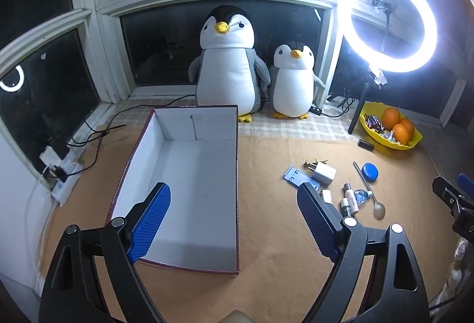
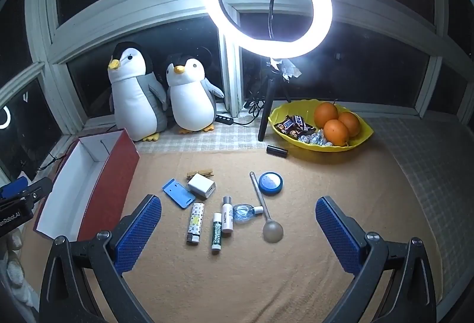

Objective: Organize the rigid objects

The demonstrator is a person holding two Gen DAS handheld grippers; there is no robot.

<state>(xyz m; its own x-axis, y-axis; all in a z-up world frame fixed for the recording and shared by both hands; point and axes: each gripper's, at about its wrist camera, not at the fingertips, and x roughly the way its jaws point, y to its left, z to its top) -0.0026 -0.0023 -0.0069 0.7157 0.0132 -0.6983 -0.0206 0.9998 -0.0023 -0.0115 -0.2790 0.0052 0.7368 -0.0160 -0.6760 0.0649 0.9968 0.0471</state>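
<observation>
Both my tongs gape wide and hold nothing: the left gripper (image 1: 234,222) hangs over the empty box (image 1: 189,183), the right gripper (image 2: 238,229) over the clutter. The lighter (image 2: 195,222), lip balm (image 2: 216,231) and small bottle (image 2: 227,214) lie near together; I risk nudging a neighbour.

Dark windows (image 2: 370,62), white frames; lit ring light (image 2: 266,1); tan mat (image 2: 237,278).

The left gripper (image 1: 234,213) tips down over the box (image 1: 189,174), fingers spread wide, holding nothing. The right gripper (image 2: 238,229) does likewise beside it.
</observation>
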